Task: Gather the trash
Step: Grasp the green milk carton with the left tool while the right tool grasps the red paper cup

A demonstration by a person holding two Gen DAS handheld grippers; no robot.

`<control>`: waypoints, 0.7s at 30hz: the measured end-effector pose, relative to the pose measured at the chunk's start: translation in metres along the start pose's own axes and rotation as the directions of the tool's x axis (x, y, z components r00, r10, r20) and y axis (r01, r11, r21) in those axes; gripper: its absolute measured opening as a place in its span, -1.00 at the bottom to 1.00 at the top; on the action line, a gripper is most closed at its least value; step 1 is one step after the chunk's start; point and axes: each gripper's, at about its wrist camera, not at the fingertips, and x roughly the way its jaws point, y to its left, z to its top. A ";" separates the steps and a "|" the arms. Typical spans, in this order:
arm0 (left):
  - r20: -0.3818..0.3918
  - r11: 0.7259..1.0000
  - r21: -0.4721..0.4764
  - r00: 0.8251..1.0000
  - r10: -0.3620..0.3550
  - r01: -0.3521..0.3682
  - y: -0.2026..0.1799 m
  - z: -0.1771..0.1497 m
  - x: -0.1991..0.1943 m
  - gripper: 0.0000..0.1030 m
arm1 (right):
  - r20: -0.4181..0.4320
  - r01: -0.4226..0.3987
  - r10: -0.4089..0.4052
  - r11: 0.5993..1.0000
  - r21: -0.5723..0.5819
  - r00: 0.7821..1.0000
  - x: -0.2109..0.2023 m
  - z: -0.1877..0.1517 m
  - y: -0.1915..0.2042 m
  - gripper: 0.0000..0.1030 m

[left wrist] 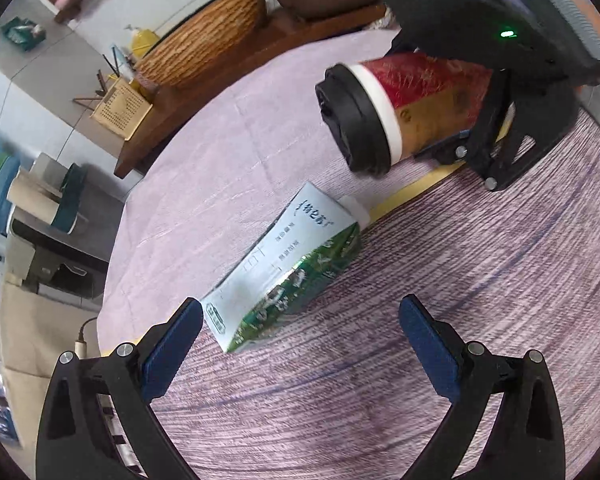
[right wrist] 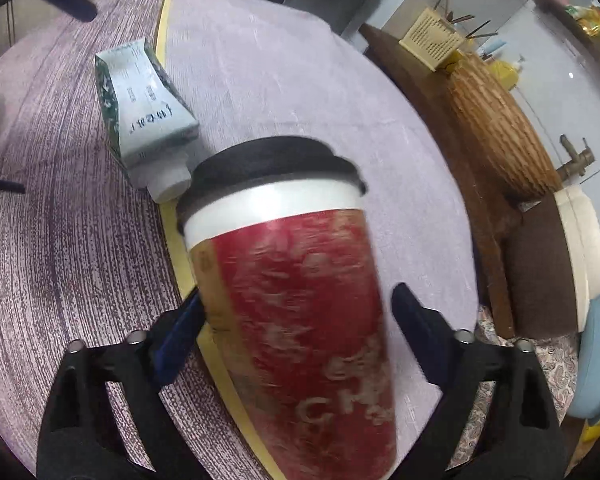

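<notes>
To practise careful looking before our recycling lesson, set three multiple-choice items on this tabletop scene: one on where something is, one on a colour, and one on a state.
1. Where is the milk carton?
A. In the woven basket
B. Lying on its side on the table
C. Between the right gripper's fingers

2. What colour is the lid on the red cup?
A. White
B. Green
C. Black

3. How does the left gripper stand?
A. Open, with nothing between its pads
B. Shut on the cup
C. Shut on the carton

Answers:
1 B: the milk carton lies flat on the purple-clothed table.
2 C: the cup has a black lid above a white band.
3 A: the left gripper has its blue pads wide apart, and the carton lies beyond their tips.
</notes>
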 end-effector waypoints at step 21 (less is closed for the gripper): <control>-0.151 0.999 0.036 0.989 -0.003 0.009 0.014 0.029 0.052 0.44 | 0.381 -0.175 0.015 0.905 0.387 0.925 -0.119 -0.092 -0.062 0.53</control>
